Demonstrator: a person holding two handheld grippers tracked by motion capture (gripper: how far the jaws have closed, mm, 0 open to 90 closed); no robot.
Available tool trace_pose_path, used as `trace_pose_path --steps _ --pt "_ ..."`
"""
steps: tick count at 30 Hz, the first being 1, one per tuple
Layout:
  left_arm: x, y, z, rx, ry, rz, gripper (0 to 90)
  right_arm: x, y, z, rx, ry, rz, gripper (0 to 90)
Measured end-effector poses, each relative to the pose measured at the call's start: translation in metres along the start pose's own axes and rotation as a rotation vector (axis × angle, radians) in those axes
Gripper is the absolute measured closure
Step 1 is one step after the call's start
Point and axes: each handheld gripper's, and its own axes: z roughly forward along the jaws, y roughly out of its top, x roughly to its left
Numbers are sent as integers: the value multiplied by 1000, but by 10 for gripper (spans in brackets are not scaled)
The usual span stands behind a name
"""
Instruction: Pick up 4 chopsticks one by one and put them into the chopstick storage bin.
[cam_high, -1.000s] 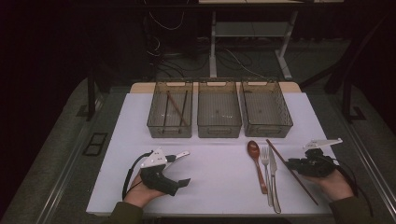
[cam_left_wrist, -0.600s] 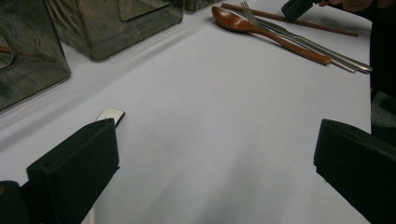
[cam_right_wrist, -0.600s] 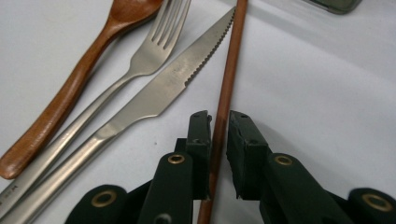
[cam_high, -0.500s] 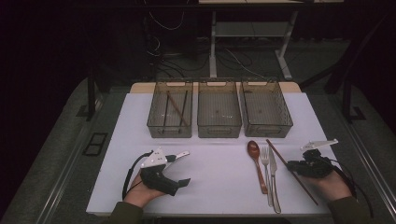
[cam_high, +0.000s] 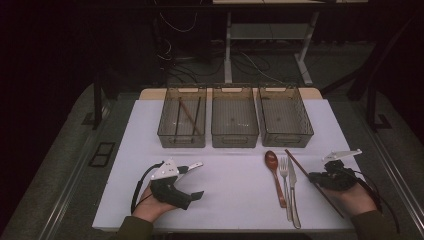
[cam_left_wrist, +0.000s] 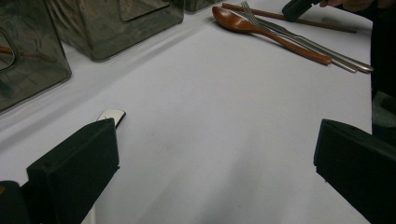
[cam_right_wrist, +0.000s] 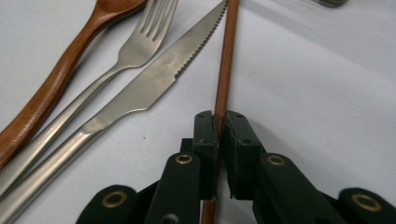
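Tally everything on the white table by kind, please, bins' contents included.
Clear smoked plastic bins: 3
Brown wooden chopsticks: 3, two in the left bin
Brown wooden spoon: 1
Steel fork: 1
Serrated steel knife: 1
Total: 9

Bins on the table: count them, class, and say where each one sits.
3. They stand in a row along the far edge: left bin holding chopsticks, middle bin, right bin. None seems hidden.

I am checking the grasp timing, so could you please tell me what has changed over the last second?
The right gripper has just been closing its jaws, and they now clamp the brown chopstick lying on the table. The left gripper stayed open and in place; the spoon, fork, knife and three bins are unchanged.
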Motion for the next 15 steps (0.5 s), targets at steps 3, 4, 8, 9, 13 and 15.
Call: trace_pose_path --steps 3,4,8,9,13,15 --pt "0 0 0 -1 0 0 0 -4 -1 -1 -2 -13 -10 839" --pt "0 0 0 0 0 -1 0 -5 -1 -1 -2 -14 -14 839" --pt "0 0 0 -2 0 -1 0 -8 -2 -2 -11 -8 -22 840" --pt "0 0 0 -1 0 -1 0 -9 -3 -2 -12 -3 -25 840" --pt "0 0 1 -2 -2 0 0 -9 -5 -1 -25 1 -35 836" --pt "0 0 1 4 -3 2 0 -9 -5 -1 -25 -2 -39 840"
